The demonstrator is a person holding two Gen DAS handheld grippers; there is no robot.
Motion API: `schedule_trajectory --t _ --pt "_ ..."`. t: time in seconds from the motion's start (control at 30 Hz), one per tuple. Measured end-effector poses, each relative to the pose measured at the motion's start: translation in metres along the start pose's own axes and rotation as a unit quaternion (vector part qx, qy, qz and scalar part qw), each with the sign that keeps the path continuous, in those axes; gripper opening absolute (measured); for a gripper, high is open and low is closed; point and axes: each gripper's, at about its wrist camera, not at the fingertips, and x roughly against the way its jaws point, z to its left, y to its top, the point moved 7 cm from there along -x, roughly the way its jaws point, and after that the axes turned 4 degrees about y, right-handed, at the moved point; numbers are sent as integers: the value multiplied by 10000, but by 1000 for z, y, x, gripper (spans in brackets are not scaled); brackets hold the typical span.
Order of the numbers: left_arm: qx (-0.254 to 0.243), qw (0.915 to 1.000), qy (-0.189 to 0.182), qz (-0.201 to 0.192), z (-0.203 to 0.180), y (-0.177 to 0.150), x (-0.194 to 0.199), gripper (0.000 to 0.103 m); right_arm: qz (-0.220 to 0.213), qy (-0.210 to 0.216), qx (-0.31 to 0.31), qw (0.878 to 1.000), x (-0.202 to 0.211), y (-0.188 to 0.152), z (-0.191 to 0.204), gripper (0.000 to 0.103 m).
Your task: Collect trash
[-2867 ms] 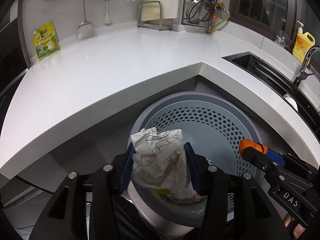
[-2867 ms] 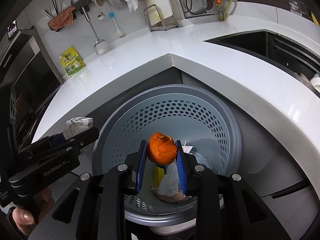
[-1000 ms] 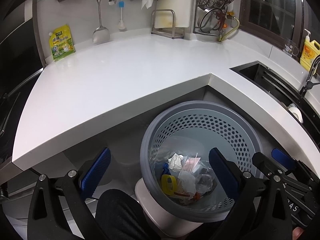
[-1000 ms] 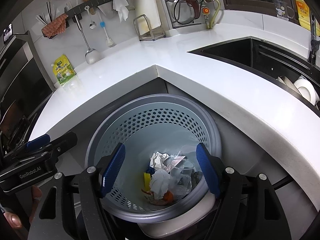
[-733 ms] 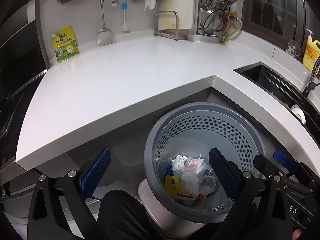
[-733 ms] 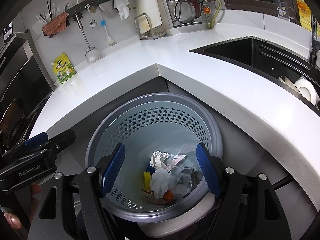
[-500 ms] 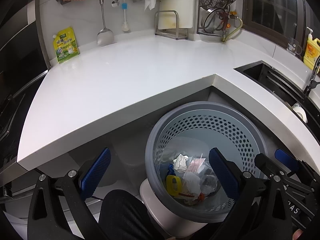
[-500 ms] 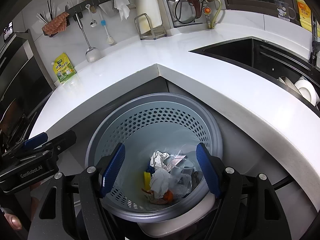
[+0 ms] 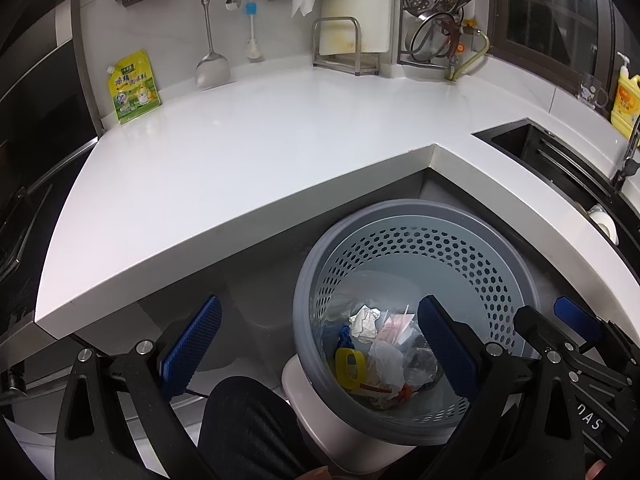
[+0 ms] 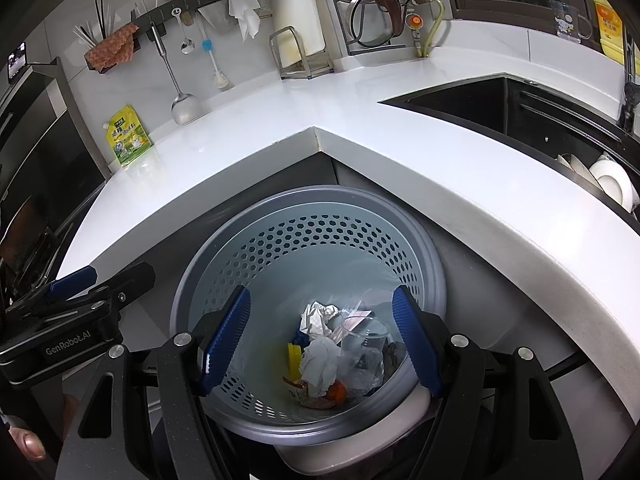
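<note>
Nearly three seconds ago my left tongs [image 9: 320,340] pinched a crumpled patterned paper and my right tongs [image 10: 320,336] pinched an orange peel over the bin. Now both pairs are spread wide with nothing between the blue pads, and both pieces lie down in the bin [image 10: 424,248] with the rest of the trash. Since a second ago almost nothing differs: the same spread, the same downward tilt, only a slight drift of the view on my left.

Both tongs point down at a slant into the gray perforated bin, which stands below the inner corner of the white counter [image 9: 248,148]. My right tongs hang right over the mouth of the bin, pads at either side of the trash pile [image 10: 336,356]. My left tongs sit further left, so the left pad hangs outside the bin over the floor and the right pad over the bin's inside. Each pair shows at the edge of the other's view.

In the pile I can tell the crumpled paper [image 10: 318,316], a white tissue [image 10: 320,364], a clear plastic cup [image 10: 366,340], something yellow [image 10: 294,356] and a bit of orange peel [image 10: 338,392]; the darker scraps I cannot name. My pads and a dark trouser leg [image 9: 248,424] cover the bin's near rim. The sink [image 10: 480,108] at far right is cut off, and only a fingertip [image 10: 28,444] of my hand shows.
</note>
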Motion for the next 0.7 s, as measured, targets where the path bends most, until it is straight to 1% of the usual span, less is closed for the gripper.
schedule_trajectory --t 0.7 --pt "6 10000 42 3 1 -1 -2 97 9 -10 15 10000 -1 -1 1 70"
